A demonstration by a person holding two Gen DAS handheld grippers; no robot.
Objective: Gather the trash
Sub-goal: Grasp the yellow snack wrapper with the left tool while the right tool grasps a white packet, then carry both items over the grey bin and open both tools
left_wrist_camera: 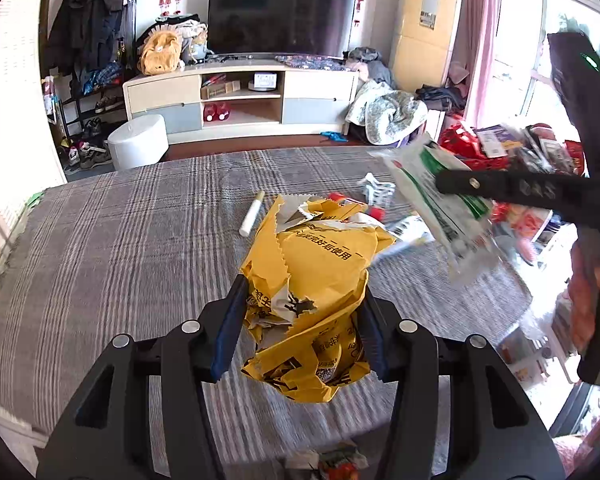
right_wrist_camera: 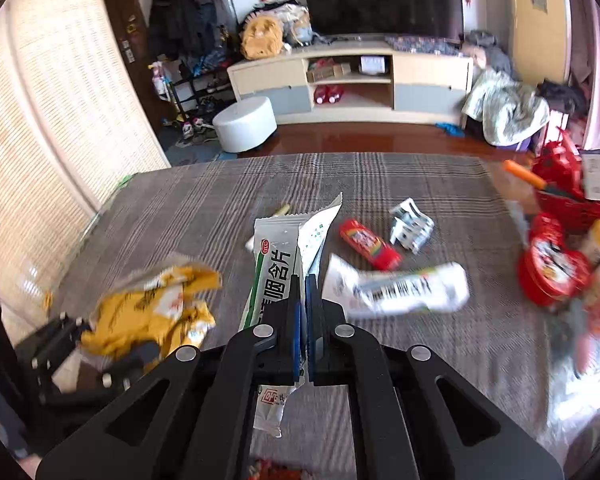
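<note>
My left gripper is shut on a crumpled yellow paper bag and holds it above the grey plaid tablecloth; the bag also shows in the right wrist view. My right gripper is shut on a white and green wrapper, which also shows at the right of the left wrist view. On the cloth lie a red wrapper, a crumpled white wrapper, a folded white packet and a white marker.
Red tubs and packets crowd the table's right end. More wrappers lie at the near edge. Beyond the table stand a TV cabinet and a white round stool.
</note>
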